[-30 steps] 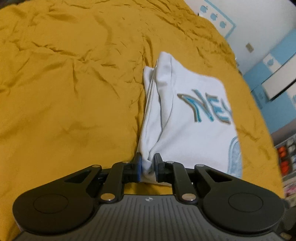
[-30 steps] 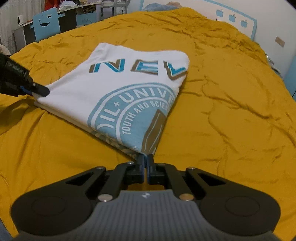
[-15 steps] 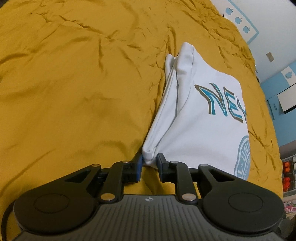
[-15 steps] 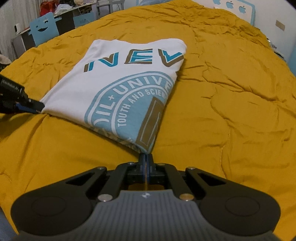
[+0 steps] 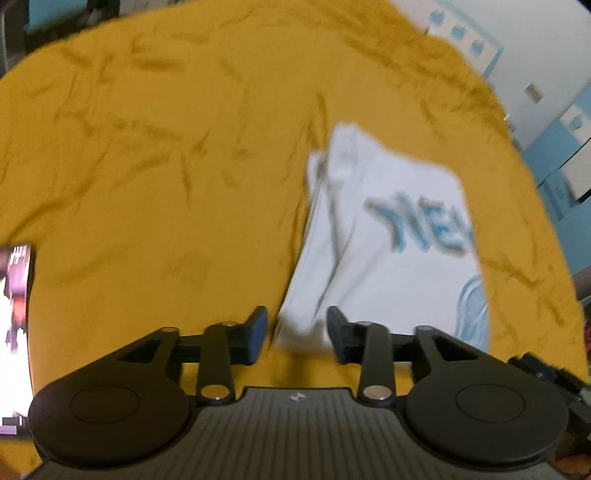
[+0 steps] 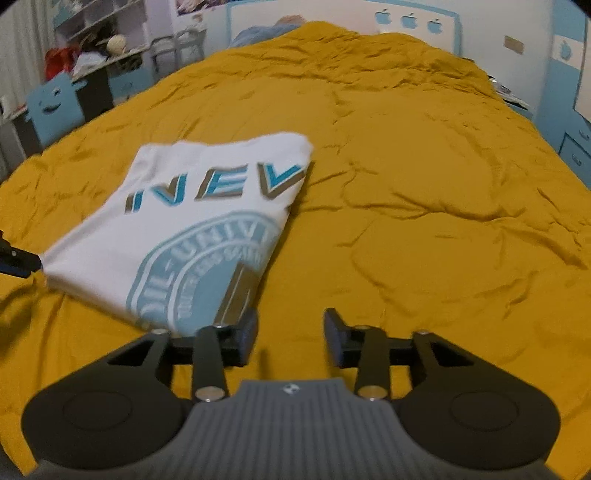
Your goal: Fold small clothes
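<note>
A folded white T-shirt (image 6: 192, 229) with blue lettering and a round blue emblem lies flat on the mustard-yellow bedspread (image 6: 424, 184). It also shows in the left wrist view (image 5: 388, 251), blurred. My left gripper (image 5: 297, 332) is open, its jaws either side of the shirt's near corner without gripping it. The left gripper's fingers (image 6: 18, 262) show at the shirt's left corner in the right wrist view. My right gripper (image 6: 290, 338) is open and empty, just right of the shirt's near corner.
A lit phone screen (image 5: 14, 325) lies at the left edge of the bed. Blue chairs (image 6: 55, 107) and cluttered shelves (image 6: 110, 48) stand beyond the bed's far left. A headboard with apple decals (image 6: 406, 18) and blue cabinets (image 6: 569, 110) stand at the back and right.
Both grippers have opened and let go of the shirt's near corners. The shirt now lies flat on the bedspread. Both grippers have pulled back a little.
</note>
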{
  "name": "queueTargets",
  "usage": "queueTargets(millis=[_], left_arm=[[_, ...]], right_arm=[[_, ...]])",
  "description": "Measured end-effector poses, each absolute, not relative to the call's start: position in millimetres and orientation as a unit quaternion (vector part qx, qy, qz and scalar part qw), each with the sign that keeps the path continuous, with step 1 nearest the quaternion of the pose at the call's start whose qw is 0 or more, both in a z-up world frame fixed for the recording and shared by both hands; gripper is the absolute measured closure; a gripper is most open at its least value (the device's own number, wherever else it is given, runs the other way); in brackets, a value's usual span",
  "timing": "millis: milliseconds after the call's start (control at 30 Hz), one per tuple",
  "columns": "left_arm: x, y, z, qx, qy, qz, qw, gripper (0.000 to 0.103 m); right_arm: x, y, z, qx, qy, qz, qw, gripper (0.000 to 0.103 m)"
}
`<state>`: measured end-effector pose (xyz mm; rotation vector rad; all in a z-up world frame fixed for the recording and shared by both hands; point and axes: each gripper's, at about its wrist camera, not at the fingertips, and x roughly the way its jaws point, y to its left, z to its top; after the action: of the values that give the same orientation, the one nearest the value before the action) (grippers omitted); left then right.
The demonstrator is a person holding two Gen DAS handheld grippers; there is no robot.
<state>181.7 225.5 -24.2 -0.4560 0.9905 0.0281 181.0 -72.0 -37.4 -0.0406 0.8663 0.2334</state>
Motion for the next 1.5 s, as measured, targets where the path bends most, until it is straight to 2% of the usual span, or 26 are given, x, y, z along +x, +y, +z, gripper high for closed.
queueTargets(millis=[133,200,300,367,433,567,833,933,1100,1200,1267,1300,1367,1500], left_arm=[[198.9,230.9,-18.8,-0.223,0.438,-0.011,0.871,0.042],[212.5,234.4,-22.4,-0.235,0.427,-0.027,0.873,0.032],[232.3,245.2,-36.5,-0.277,0.418,-0.046,0.864,0.025],[246.2,251.6,-48.8,-0.297,0.414,-0.052,0.859,0.023],[259.2,255.2,-58.9,-0.306,0.415,-0.052,0.855,0.022],[284.5,259.5,-79.9,-0.33,0.415,-0.077,0.844,0.019],[318.7,275.5,-128.6,-0.429,0.411,-0.097,0.799,0.021],[328.6,279.6,-138.0,-0.444,0.405,-0.1,0.793,0.031],[342.8,282.8,-147.3,-0.47,0.402,-0.103,0.779,0.056],[343.0,279.8,-147.1,-0.469,0.4,-0.098,0.781,0.068],[339.9,277.9,-142.1,-0.465,0.393,-0.094,0.787,0.074],[338.3,276.7,-138.0,-0.465,0.389,-0.091,0.79,0.078],[333.5,274.5,-127.6,-0.461,0.378,-0.089,0.798,0.081],[323.5,260.9,-96.8,-0.429,0.36,-0.086,0.824,0.082]], right_arm=[[191.6,-71.7,-34.5,-0.019,0.41,0.106,0.906,0.053],[200.9,-71.3,-34.3,-0.011,0.408,0.108,0.906,0.051],[215.8,-70.9,-35.5,0.016,0.409,0.111,0.906,0.041],[229.7,-72.4,-37.6,0.041,0.41,0.112,0.904,0.033],[244.5,-74.5,-41.2,0.073,0.414,0.114,0.9,0.03],[278.9,-83.3,-57.0,0.155,0.435,0.116,0.88,0.029],[330.7,-95.2,-94.4,0.288,0.444,0.113,0.841,0.029],[345.4,-100.5,-109.3,0.339,0.439,0.112,0.824,0.032],[368.5,-103.4,-126.3,0.396,0.435,0.122,0.799,0.037],[380.6,-101.4,-133.8,0.424,0.438,0.135,0.781,0.051],[386.5,-96.8,-138.7,0.434,0.446,0.14,0.77,0.072],[388.1,-93.8,-138.5,0.426,0.449,0.133,0.774,0.074],[388.2,-87.7,-133.9,0.409,0.445,0.132,0.786,0.086],[381.6,-80.3,-108.9,0.393,0.418,0.144,0.806,0.091]])
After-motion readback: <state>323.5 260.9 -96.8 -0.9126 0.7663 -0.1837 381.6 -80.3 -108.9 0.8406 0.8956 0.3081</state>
